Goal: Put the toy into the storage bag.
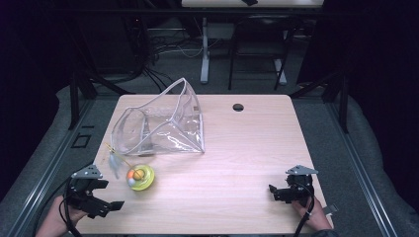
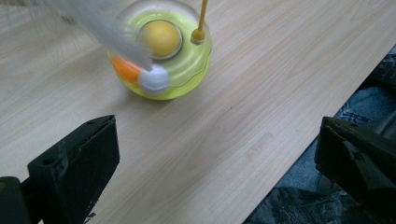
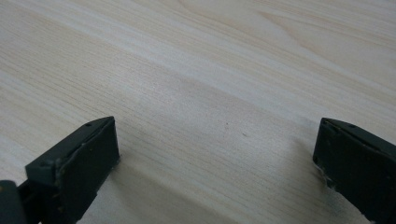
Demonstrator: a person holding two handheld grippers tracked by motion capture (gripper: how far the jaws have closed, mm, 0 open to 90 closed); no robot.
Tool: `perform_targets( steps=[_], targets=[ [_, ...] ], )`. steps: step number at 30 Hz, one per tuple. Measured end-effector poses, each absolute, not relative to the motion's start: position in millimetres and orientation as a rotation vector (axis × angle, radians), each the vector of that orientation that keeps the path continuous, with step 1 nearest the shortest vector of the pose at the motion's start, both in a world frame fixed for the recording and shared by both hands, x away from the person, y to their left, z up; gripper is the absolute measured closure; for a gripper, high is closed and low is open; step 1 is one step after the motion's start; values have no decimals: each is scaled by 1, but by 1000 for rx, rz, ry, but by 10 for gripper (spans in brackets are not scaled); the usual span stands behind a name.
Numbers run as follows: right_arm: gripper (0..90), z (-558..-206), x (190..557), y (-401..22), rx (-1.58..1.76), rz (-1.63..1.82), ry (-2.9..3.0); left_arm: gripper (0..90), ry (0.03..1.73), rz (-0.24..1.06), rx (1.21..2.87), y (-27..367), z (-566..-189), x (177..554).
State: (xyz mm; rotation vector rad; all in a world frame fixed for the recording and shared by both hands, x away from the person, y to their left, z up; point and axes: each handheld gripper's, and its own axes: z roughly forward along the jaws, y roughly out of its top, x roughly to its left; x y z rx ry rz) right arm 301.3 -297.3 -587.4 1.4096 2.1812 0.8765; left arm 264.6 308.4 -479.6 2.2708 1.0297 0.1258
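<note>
Reach is the whole question for your next move, and it favours your left claw [image 1: 101, 205]. The yellow-green toy [image 1: 140, 177], a round domed base with an orange ball and a white ball in its track, sits on the desk [image 1: 247, 148] just ahead of that claw and a little toward its inner side; in the left gripper view it stands dead ahead, beyond the jaw tips and slightly nearer the jaw at the left of the picture, with bare wood between it and both jaws. A thin yellow wand [image 2: 202, 18] rises from the base and carries a pale feather [image 1: 114, 163], which leans out over the side of the toy away from your right claw [image 1: 276, 192], so the toy has no long axis to line up on apart from that upright stem. Your left claw stands wide apart and holds nothing, low over the near corner of the desk. Your right claw is likewise spread and empty, over bare wood, and the toy lies well apart from it, far off to its inner side across the desk. The clear plastic bag [image 1: 158, 123] lies beyond the toy from the left claw, mouth gaping, near the toy but not touching it as far as you can judge.
</note>
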Motion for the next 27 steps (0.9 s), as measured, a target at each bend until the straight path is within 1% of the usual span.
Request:
perform_targets(
  steps=[6,16,19,27],
  targets=[
    [0,-587,301,-297,1409,877,2180,1,1003,107,2307,303,-474,265],
    [0,-588,301,-297,1410,878,2177,2,953,87,2287,297,-460,264],
    [0,-588,300,-297,1406,880,2180,0,951,117,2290,293,-456,266],
    [0,-588,300,-297,1401,885,2182,1,924,130,2296,284,-443,277]
  ],
)
